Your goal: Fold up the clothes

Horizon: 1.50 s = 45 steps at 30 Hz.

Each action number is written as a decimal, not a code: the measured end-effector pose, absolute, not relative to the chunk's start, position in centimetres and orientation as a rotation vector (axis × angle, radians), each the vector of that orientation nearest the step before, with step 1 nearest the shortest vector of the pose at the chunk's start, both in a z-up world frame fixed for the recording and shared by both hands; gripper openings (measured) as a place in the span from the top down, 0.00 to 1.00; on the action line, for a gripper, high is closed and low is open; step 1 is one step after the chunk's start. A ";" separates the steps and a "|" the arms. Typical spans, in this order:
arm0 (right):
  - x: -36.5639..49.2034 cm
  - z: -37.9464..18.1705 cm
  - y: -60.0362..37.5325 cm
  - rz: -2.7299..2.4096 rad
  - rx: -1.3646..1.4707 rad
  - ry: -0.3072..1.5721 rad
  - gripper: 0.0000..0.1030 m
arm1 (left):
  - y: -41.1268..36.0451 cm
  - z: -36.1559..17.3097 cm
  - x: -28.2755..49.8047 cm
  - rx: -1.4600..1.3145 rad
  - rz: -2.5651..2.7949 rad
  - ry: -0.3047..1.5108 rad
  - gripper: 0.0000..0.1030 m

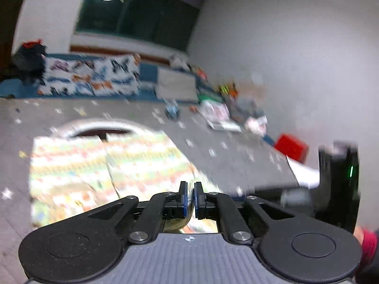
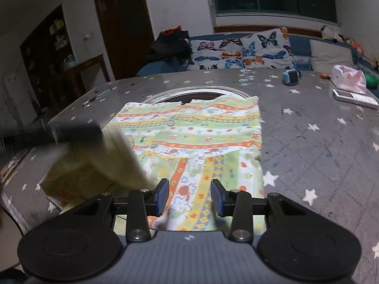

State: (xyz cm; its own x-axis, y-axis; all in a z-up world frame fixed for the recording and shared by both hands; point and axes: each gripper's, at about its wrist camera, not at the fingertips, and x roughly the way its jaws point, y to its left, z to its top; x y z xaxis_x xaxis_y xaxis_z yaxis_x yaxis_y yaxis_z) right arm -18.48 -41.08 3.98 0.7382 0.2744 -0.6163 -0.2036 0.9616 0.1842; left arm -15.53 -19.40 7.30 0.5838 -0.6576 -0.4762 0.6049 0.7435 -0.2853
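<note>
Star-printed table (image 2: 319,142), with the patterned shirt (image 2: 201,130) spread flat on it, collar away from us, long axis running away from the tongs. Our left gripper (image 1: 191,196), fingers pinched shut on the shirt's left edge, held that flap raised. Our right gripper (image 2: 190,195) hovered spread, empty, above the near hem.

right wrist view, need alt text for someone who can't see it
A colourful patterned garment lies partly folded on a grey star-print table, with the right gripper over its near edge, jaws open. The blurred left gripper lifts one side of the fabric; butterfly cushions sit behind.
</note>
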 end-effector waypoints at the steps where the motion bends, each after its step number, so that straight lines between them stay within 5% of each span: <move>1: -18.4 4.0 -41.3 0.261 0.117 0.693 0.62 | -19.7 6.8 -15.6 -0.078 -0.750 0.614 0.90; 3: -18.3 4.1 -41.6 0.260 0.135 0.694 0.62 | -19.2 6.1 -15.7 -0.050 -0.756 0.632 0.87; 7: -18.0 4.2 -41.5 0.280 0.153 0.698 0.62 | -16.9 6.1 -15.9 -0.025 -0.705 0.630 0.61; 9: -17.8 4.0 -40.8 0.303 0.152 0.706 0.62 | -15.7 6.0 -16.0 -0.012 -0.680 0.629 0.57; 22: -17.9 3.6 -36.9 0.395 0.036 0.733 0.64 | -9.6 4.8 -16.3 0.035 -0.505 0.667 0.57; 30: -18.3 4.2 -35.8 0.379 -0.059 0.693 0.95 | -7.3 3.6 -16.1 0.042 -0.411 0.706 0.57; 40: -17.1 7.5 -36.5 0.269 -0.140 0.562 0.96 | -8.3 3.9 -14.9 0.059 -0.429 0.715 0.57; 45: -15.6 4.6 -37.3 0.213 -0.151 0.648 0.95 | -8.9 4.4 -14.2 0.050 -0.446 0.723 0.58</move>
